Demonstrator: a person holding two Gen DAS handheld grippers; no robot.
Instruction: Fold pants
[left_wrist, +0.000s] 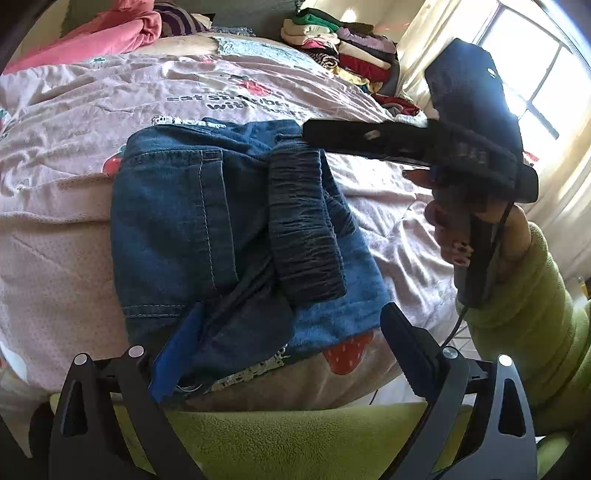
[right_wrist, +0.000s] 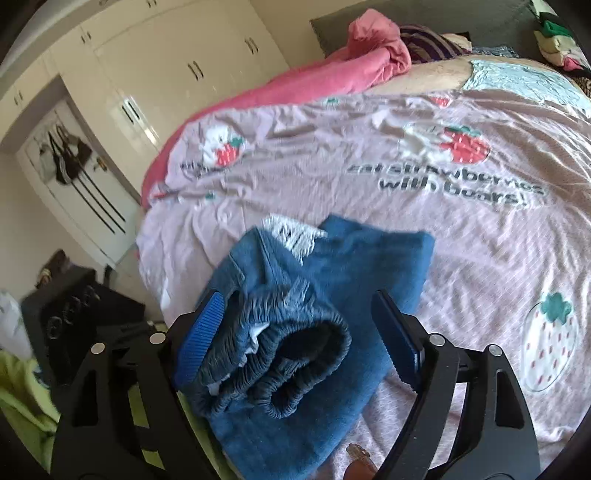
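Blue denim pants (left_wrist: 207, 236) lie folded in a compact bundle near the bed's front edge, the dark elastic waistband (left_wrist: 306, 229) on top. My left gripper (left_wrist: 284, 350) is open, its fingers wide apart just above the bundle's near edge, holding nothing. In the right wrist view the pants (right_wrist: 332, 295) lie with the bunched waistband (right_wrist: 280, 362) between the fingers. My right gripper (right_wrist: 295, 343) is open, straddling the waistband without clamping it. The right gripper body (left_wrist: 436, 144) shows in the left view, above the pants' far right side.
The pants rest on a pink strawberry-print bedcover (right_wrist: 406, 155). A pink blanket (left_wrist: 92, 37) lies at the bed's head. A stack of folded clothes (left_wrist: 351, 48) stands at the far right by a window. White wardrobes (right_wrist: 166, 74) line the wall left of the bed.
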